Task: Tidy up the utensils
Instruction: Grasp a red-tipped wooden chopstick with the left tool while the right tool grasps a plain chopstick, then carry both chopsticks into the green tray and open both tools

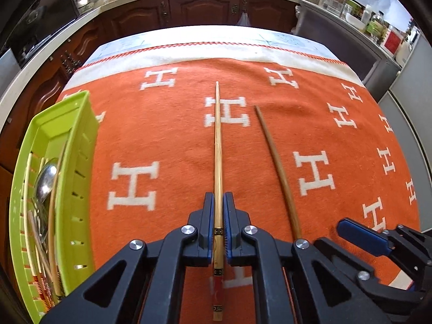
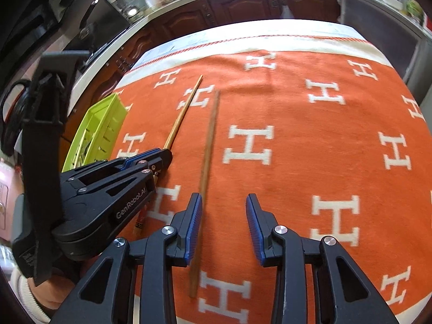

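My left gripper [image 1: 218,197] is shut on a pale bamboo chopstick [image 1: 217,140] with a red patterned end. The stick lies along the orange cloth and points away from me. Just to its right lies a plain brown chopstick [image 1: 272,148]. In the right wrist view, my right gripper [image 2: 223,198] stands open over this brown chopstick [image 2: 209,145], which runs close beside the left pad [image 2: 196,216]. The left gripper [image 2: 162,154] shows there at the left, still on the pale chopstick [image 2: 183,110]. A lime-green tray [image 1: 78,162] at the left holds a metal spoon [image 1: 46,181] and several chopsticks.
An orange cloth [image 1: 167,140] with white H letters covers the table, with a white border and red stitching at the far edge. Dark wooden cabinets [image 1: 205,8] and a cluttered counter stand beyond. The green tray [image 2: 108,116] sits at the table's left edge.
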